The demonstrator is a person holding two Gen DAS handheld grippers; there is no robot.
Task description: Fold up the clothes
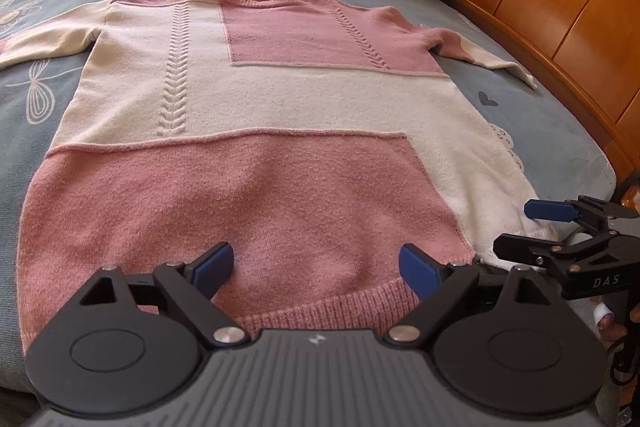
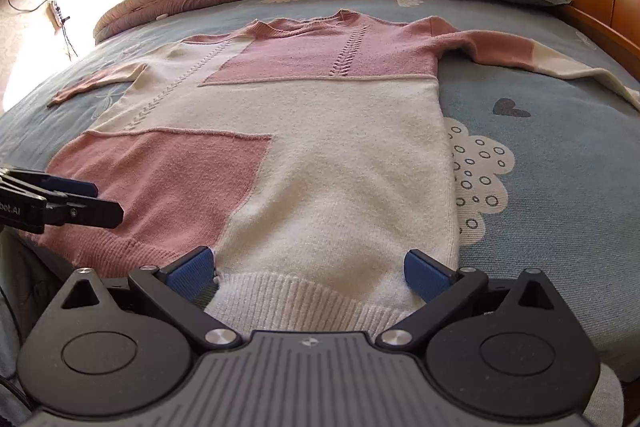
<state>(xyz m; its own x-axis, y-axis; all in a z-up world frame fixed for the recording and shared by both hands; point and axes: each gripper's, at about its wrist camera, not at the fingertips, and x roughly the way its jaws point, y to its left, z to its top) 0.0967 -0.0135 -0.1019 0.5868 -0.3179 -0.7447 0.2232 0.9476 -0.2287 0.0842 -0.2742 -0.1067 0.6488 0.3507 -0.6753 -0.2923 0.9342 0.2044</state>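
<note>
1. The sweater [image 1: 256, 131] lies spread flat on the bed [image 2: 540, 131], sleeves out, hem nearest both tongs.
2. Left tongs [image 1: 316, 267] and right tongs [image 2: 310, 273] stand wide open over the hem, holding nothing.
3. For any grip, pinch both knit layers at the ribbing.
4. Headboard [image 1: 560, 7] lies close beyond the right tongs; open bed lies ahead.
</note>
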